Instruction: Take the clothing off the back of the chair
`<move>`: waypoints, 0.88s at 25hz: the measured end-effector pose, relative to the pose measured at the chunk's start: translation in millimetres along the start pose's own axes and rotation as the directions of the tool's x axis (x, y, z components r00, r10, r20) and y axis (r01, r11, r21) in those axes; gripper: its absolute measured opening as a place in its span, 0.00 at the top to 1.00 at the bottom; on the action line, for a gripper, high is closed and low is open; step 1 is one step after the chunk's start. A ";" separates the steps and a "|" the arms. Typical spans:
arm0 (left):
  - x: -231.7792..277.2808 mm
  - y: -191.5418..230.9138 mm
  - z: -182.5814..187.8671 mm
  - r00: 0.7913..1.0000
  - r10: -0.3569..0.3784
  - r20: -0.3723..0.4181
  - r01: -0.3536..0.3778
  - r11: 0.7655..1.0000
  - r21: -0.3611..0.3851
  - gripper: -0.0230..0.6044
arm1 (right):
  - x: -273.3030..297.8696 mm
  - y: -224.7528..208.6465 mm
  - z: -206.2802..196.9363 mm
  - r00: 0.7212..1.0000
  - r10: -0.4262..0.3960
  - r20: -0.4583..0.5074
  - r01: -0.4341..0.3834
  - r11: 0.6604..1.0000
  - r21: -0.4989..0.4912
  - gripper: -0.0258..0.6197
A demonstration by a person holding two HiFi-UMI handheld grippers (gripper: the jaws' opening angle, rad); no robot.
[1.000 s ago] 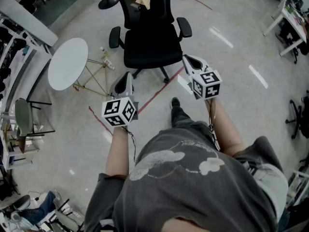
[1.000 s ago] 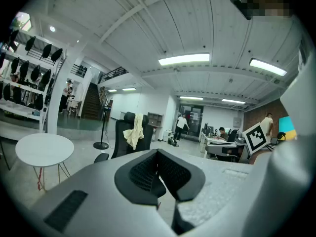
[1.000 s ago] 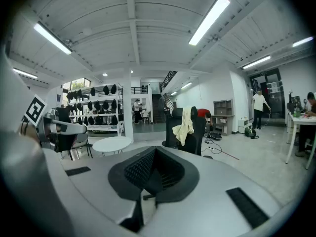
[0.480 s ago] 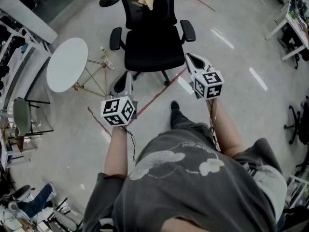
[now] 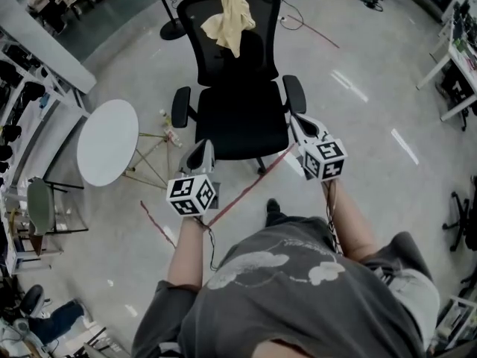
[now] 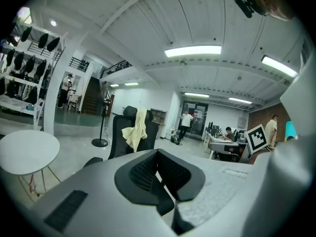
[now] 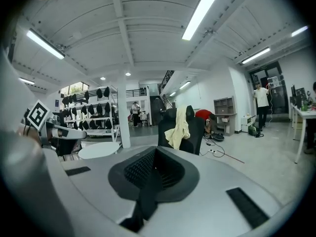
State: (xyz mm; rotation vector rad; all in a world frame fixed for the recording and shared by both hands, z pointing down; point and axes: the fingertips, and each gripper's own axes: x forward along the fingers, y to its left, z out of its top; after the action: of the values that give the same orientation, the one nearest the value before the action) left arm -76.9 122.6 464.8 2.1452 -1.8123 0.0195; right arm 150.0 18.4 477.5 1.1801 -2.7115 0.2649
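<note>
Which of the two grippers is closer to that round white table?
Left. The left gripper hovers beside the table; the right gripper is farther off, past the chair.

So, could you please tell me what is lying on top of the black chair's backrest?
A pale yellow garment is draped over the top of the black chair and hangs down the backrest's front. How far it hangs down behind is hidden, as is the frame beneath it.
</note>
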 end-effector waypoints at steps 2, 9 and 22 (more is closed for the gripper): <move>23.6 -0.1 11.2 1.000 0.014 0.003 -0.014 1.000 0.005 0.96 | 12.5 -24.4 12.3 1.000 -0.002 0.008 0.002 1.000 0.000 0.97; 89.7 4.5 33.9 0.998 0.056 0.028 -0.056 0.998 0.001 0.96 | 49.1 -89.2 31.2 1.000 0.005 0.022 -0.005 1.000 0.013 0.97; 160.7 36.6 51.6 0.998 0.046 0.036 -0.046 0.999 -0.006 0.96 | 117.6 -115.0 33.3 1.000 0.022 0.001 -0.022 0.999 0.025 0.97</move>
State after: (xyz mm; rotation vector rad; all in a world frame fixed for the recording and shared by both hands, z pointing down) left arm -91.9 -49.4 460.4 2.1126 -1.8801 -0.0139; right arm 152.8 -149.4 482.7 1.1573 -2.7311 0.3029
